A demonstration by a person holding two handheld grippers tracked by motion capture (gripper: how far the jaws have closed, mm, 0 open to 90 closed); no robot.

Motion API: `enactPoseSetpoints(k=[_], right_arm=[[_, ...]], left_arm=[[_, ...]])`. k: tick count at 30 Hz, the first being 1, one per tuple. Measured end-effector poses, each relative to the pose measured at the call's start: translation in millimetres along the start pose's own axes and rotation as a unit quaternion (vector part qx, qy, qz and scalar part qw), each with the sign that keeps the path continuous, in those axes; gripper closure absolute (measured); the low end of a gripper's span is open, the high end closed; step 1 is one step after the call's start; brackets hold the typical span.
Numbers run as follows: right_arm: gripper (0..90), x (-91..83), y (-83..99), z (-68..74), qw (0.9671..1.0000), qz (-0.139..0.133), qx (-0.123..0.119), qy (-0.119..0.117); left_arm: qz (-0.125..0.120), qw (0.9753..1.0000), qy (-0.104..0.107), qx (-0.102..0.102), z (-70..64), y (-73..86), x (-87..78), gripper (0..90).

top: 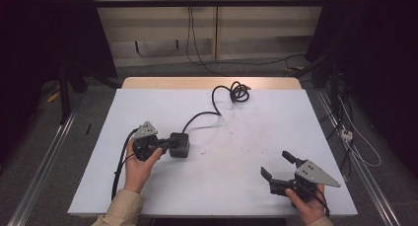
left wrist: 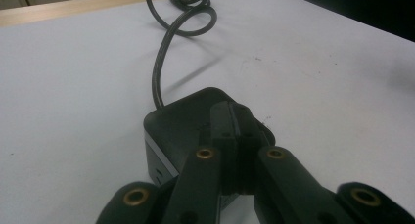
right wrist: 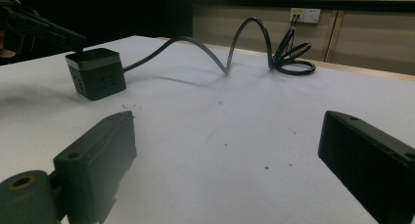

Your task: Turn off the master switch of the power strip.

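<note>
White tabletop (top: 236, 152): your left gripper (left wrist: 234, 136), jaws pressed together, rests atop the rigid, probably weighty black cube socket (top: 179, 144); take its flat sides, since the stiff cord (top: 217, 100) beyond will drag; right gripper (top: 280, 169) gapes empty.

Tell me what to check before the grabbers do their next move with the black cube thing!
1. Left gripper at the black cube: ok, its closed jaws rest on the cube's top.
2. Left gripper actually gripping the cube: not ok, the jaws are pressed together with nothing between them.
3. Right gripper ready to help: ok, its jaws stand wide open and empty near the table's front edge.
4. Cube sitting flat on the table: ok, upright on the white surface.
5. Cable free to follow: cannot tell, it arches up and coils near the far edge.
</note>
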State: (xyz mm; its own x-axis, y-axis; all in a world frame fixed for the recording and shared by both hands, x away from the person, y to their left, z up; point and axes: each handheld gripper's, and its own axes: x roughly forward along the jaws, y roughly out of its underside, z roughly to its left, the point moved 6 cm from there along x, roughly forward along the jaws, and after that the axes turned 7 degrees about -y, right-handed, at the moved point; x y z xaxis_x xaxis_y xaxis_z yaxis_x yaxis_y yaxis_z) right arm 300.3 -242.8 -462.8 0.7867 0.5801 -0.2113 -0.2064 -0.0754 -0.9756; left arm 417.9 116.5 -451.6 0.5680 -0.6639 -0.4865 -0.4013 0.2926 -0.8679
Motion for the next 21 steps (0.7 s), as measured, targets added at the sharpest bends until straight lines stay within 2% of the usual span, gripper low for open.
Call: enactPoseSetpoints(k=[21], right_arm=[[6.4,0.6,0.1,0.5,1.0,0.001,-0.001,-0.001]], left_arm=[[0.001,1.0,-0.005,0.006,0.4,-0.1,2.0,90.0]])
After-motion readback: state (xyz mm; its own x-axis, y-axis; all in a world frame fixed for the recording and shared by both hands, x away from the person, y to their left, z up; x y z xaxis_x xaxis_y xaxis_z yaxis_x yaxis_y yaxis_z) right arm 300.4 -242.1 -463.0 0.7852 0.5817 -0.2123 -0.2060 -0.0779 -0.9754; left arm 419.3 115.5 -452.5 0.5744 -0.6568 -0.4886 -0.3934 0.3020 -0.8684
